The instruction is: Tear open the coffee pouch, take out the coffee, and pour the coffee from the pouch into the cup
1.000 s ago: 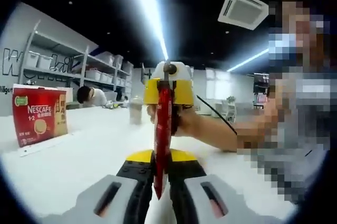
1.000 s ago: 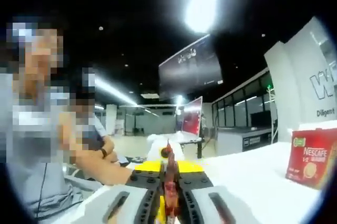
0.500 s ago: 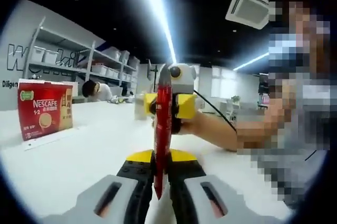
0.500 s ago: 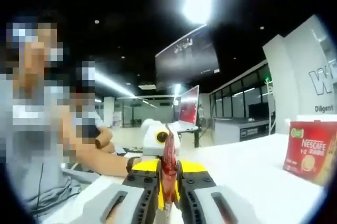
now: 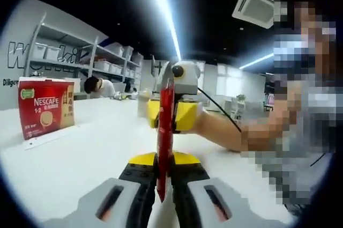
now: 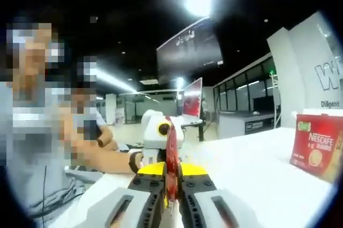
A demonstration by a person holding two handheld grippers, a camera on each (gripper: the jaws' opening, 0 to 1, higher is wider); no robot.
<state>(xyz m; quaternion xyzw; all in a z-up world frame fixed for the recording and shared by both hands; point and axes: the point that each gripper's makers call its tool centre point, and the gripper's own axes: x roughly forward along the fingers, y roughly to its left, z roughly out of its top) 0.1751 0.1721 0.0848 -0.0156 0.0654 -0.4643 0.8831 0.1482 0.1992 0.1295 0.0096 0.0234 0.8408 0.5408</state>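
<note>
White desk (image 5: 80, 158), seen from both hand-held gripper views. A red box (image 5: 45, 107) stands upright on it atop a flat white sheet (image 5: 40, 140). The same box (image 6: 317, 145) stands on the desk's right side in the right gripper view.

red coffee pouch (image 5: 165, 131), seemingly yellow-black tongs (image 5: 164, 181), red Nescafé box (image 5: 44, 108)

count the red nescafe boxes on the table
1. The red Nescafe box stands upright on the white table, at the left of the left gripper view and at the right edge of the right gripper view. Others may lie outside the views.
</note>
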